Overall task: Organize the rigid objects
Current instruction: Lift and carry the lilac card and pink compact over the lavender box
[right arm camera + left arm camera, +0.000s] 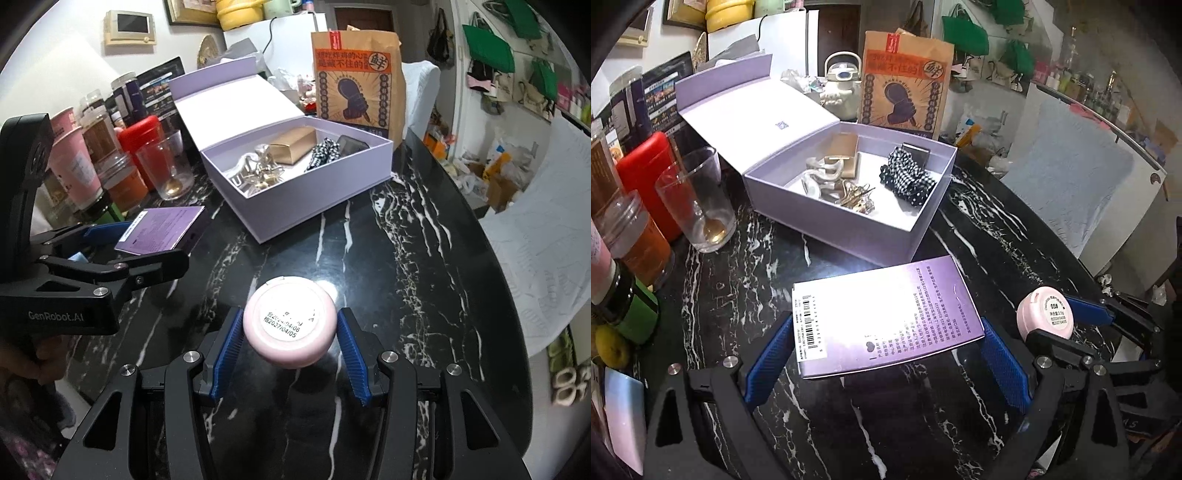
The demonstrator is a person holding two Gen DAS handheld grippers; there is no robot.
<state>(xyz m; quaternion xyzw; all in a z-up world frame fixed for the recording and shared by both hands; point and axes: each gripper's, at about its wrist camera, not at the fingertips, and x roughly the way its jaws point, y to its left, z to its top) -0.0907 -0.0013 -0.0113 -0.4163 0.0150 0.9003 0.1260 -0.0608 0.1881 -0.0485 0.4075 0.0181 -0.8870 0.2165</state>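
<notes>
The left gripper (886,354) has its blue ribbed fingers (768,354) closed against the two short ends of a flat purple rectangular carton with a barcode label (882,321), holding it just above the black white-veined marble surface (982,236). The right gripper (290,350) holds a round pale-pink compact with a white date sticker (290,326) between its blue fingers (227,354), the left pad pressed to the compact's side and the right pad at its opposite edge; the compact is off the surface, sticker side up. Beyond both sits an open lilac cardboard box with a hinged lid (846,225), resting on the surface. Inside it lie a gold rectangular box (293,146), a black-and-white checked scrunchie (908,177), a dark small case (352,144) and a tangle of clear and gold hair clips (834,184). An empty clear drinking glass (698,199) stands left of the box, beside a red canister (650,177). A brown printed paper bag (905,85) stands upright behind the box.
</notes>
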